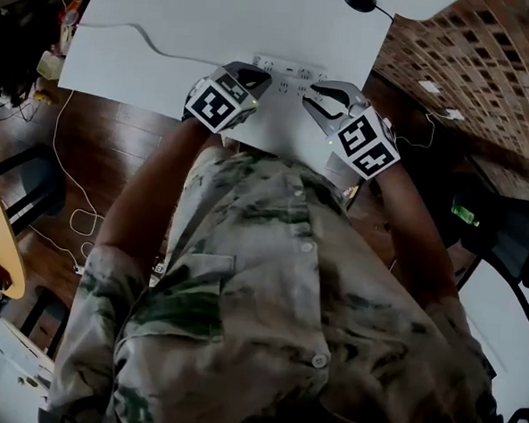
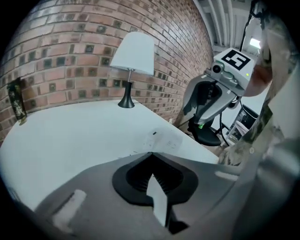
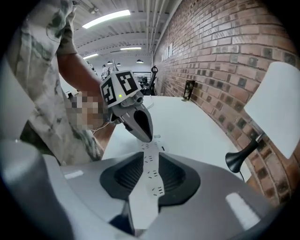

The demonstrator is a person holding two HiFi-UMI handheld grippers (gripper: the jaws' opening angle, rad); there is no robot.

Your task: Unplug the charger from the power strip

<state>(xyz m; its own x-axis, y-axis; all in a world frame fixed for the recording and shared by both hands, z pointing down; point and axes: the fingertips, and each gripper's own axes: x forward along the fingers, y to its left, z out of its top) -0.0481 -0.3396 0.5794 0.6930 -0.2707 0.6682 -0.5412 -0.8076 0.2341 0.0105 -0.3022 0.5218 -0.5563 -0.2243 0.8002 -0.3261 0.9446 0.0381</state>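
Observation:
A white power strip [image 1: 291, 72] lies on the white table [image 1: 214, 15], and a white cable [image 1: 141, 33] runs off to the left. No charger shows in any view. My left gripper [image 1: 259, 79] is shut with nothing in it, its tip at the strip's left end. From the right gripper view the left gripper [image 3: 146, 137] looks like a closed beak over the strip's far end. My right gripper [image 1: 318, 91] hovers over the strip's right end. Its jaws stand apart, and the power strip [image 3: 151, 164] shows through the gap, untouched. The left gripper view shows the power strip [image 2: 161, 139] just past the jaws.
A lamp [image 2: 133, 54] with a white shade and a black base stands on the table by the brick wall [image 2: 70, 51]. The table's front edge runs right by the person's body. An office chair [image 1: 513, 239] stands at the right on the wood floor.

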